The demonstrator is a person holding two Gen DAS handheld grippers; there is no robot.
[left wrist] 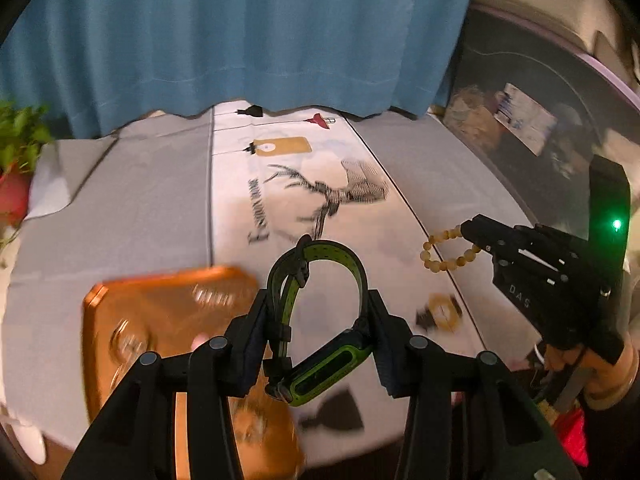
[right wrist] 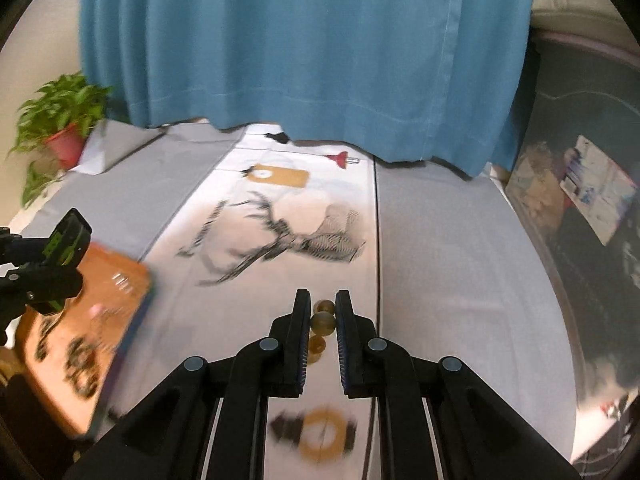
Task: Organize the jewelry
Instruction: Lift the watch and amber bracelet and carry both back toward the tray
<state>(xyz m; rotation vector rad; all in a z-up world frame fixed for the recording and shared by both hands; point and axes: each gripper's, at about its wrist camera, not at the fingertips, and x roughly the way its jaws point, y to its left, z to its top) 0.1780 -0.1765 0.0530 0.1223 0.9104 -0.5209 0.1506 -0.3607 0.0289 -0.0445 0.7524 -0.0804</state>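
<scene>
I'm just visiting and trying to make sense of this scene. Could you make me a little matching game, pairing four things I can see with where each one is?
Things:
1. green and black wristband
2. amber bead bracelet
3. orange box
4. potted plant

Places:
A. at the table's far left corner
B. held in the right tool
C. lying on the table, under the left tool
D. held in the left tool

Pairs: 1-D, 2-B, 3-C, 4-A

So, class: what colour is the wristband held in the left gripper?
Black and lime green wristband; clearest in the left wrist view.
</scene>
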